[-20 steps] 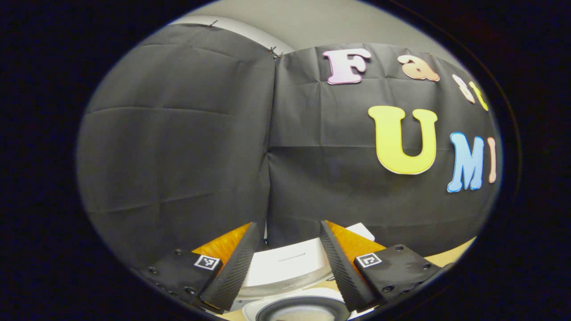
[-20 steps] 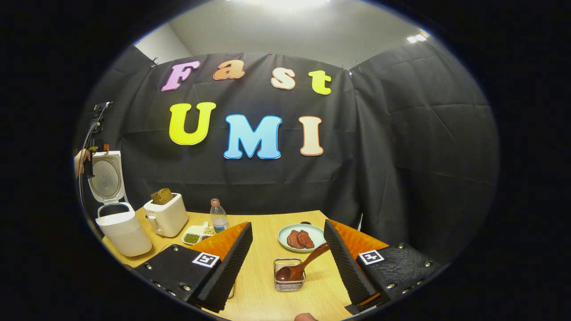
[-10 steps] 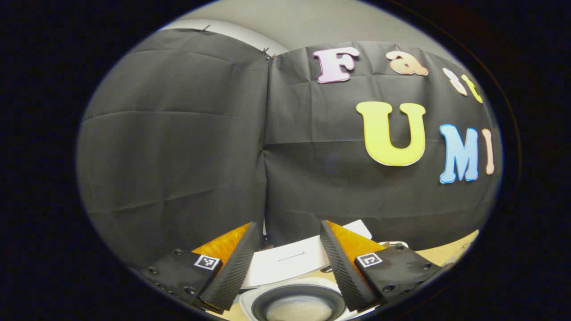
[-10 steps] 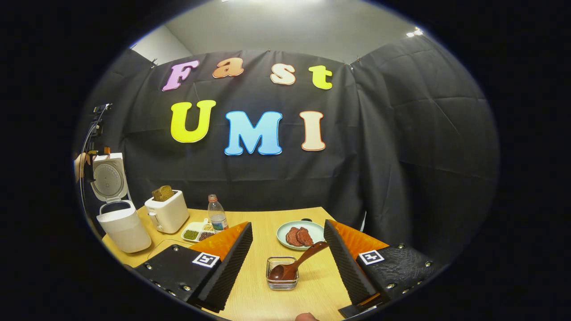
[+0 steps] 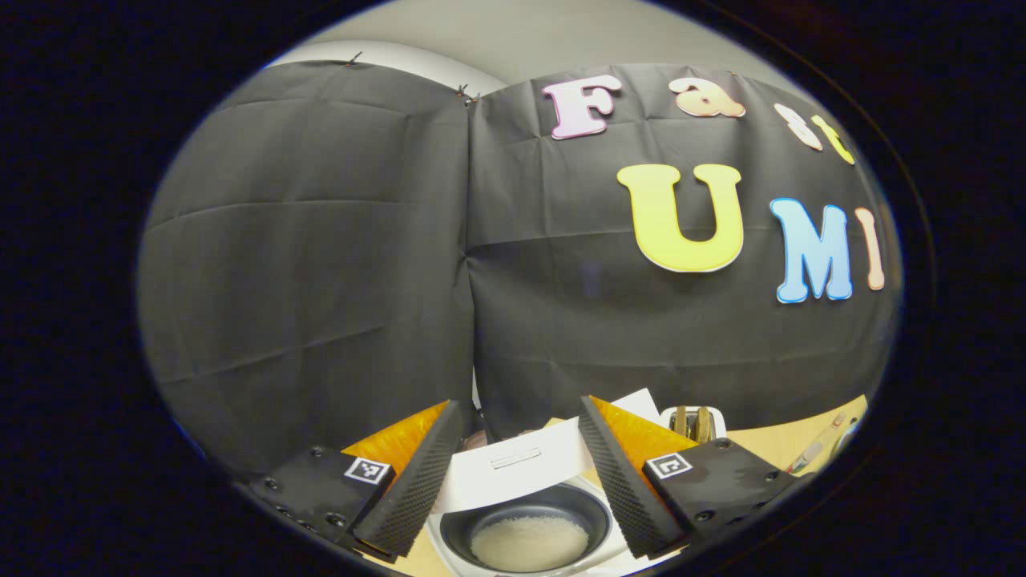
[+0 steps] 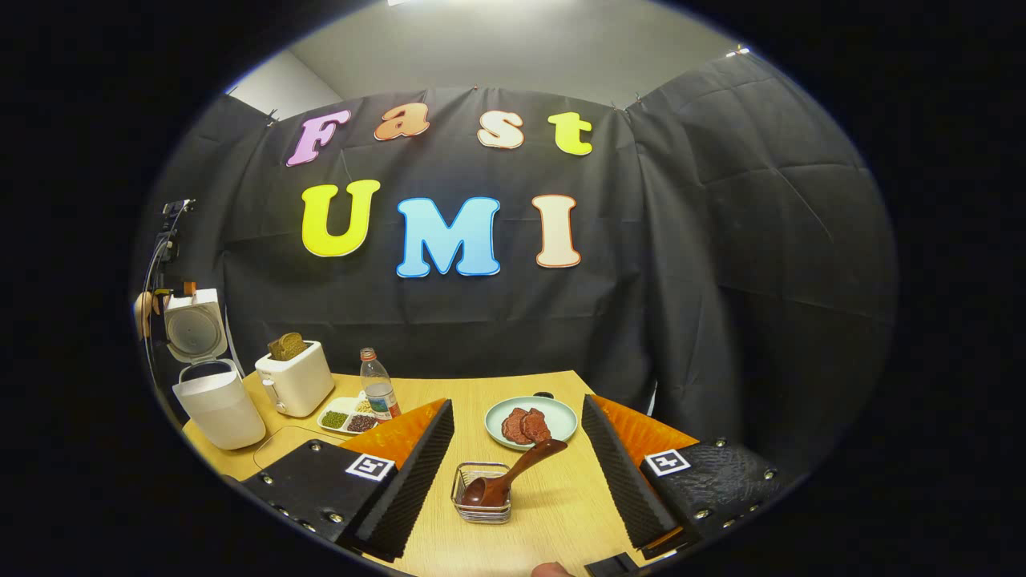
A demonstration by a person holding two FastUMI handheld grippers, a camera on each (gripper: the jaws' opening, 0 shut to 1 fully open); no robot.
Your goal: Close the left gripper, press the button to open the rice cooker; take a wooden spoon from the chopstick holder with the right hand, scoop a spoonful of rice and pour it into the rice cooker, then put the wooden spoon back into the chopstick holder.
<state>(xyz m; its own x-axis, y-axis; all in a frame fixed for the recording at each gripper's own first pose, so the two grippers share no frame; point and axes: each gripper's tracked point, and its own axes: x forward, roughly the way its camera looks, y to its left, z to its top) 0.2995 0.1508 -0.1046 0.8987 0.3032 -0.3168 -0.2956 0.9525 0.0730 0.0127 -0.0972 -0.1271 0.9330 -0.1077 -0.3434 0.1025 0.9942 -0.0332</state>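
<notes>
The left gripper (image 5: 517,473) hung over the white rice cooker (image 5: 529,513), and its fingers (image 5: 417,481) were apart with nothing between them. The cooker's white lid (image 5: 517,465) stood up and open. Inside was a dark round pot with a little heap of white rice (image 5: 529,541) at the bottom. Just behind the cooker was a white toaster (image 5: 693,421).

The right gripper (image 6: 517,473) was above the light wooden worktop (image 6: 553,513). Its fingers (image 6: 413,477) were wide apart too and held nothing. Between them, lower down on the worktop, stood a small wire chopstick holder (image 6: 481,505). A dark brown wooden spoon (image 6: 513,477) sat in it, bowl down, with its handle leaning up to the right. Behind the holder was a pale green plate (image 6: 561,413) with two dark red pieces of food (image 6: 521,425).

Far to the left in the right gripper view, the rice cooker (image 6: 215,405) stood near the worktop's edge with its lid up. Next to it was the toaster (image 6: 295,381) with brown bread poking out, then a white tray (image 6: 346,417) of green, dark and pale beans, and a clear plastic bottle (image 6: 377,389). The bottle had a label, but it was too small to read. Each gripper had a small black-and-white square marker on both sides, without any words.
</notes>
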